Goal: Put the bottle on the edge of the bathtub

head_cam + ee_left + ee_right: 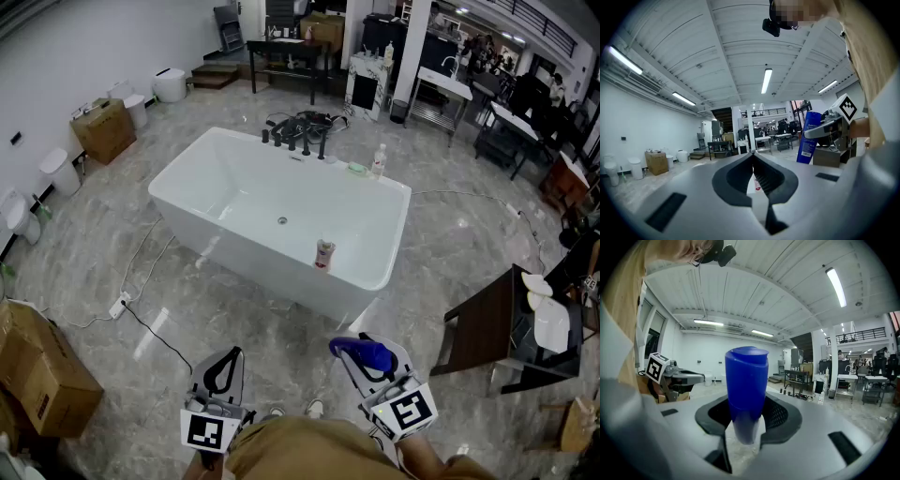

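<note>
Two grippers hang near us over the grey marble floor, well apart from the white bathtub (246,246) beyond. Our right gripper (746,417) grasps the blue bottle (746,380) by its body, jaws pressed to either side, so the bottle is far from the tub's edge. Our left gripper (753,157) is clenched on nothing, its jaws meeting. A small pale bottle (324,254) stands on the tub's near rim and a clear one (379,160) at the far right corner, beside dark taps (292,141).
</note>
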{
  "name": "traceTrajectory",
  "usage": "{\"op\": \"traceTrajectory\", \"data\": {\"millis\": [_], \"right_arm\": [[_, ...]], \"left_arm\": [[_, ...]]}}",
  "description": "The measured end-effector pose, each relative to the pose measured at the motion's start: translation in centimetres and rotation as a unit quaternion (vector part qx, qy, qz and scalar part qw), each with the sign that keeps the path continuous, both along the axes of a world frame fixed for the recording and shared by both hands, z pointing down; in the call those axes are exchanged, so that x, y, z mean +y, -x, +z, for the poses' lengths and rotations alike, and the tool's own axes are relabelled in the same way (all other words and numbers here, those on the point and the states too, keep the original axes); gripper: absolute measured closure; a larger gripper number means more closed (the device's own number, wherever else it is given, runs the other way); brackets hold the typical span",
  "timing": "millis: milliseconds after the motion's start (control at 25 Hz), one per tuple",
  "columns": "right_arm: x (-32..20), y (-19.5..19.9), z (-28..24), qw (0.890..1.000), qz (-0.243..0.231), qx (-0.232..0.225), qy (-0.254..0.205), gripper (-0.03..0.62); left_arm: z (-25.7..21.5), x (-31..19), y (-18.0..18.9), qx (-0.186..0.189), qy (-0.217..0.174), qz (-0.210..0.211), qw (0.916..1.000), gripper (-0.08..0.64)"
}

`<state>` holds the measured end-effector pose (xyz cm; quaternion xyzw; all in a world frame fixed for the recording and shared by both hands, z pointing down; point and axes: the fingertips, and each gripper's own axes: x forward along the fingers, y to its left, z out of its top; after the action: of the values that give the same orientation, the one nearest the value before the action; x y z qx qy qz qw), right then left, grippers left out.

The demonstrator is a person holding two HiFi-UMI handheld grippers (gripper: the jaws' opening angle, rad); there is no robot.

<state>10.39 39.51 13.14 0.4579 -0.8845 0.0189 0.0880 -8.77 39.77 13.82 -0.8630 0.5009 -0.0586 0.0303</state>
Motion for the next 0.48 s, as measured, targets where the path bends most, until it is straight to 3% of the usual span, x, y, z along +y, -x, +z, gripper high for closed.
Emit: {"op": "traceTrajectory", "data": {"millis": [480], "right_arm": [[0.38,-0.08,0.62,1.0,-0.001,-0.018,0.013,0.43]], "left_arm": [[0.55,0.35,0.27,0.003,0.003,-0.004,1.0,0.554]]}}
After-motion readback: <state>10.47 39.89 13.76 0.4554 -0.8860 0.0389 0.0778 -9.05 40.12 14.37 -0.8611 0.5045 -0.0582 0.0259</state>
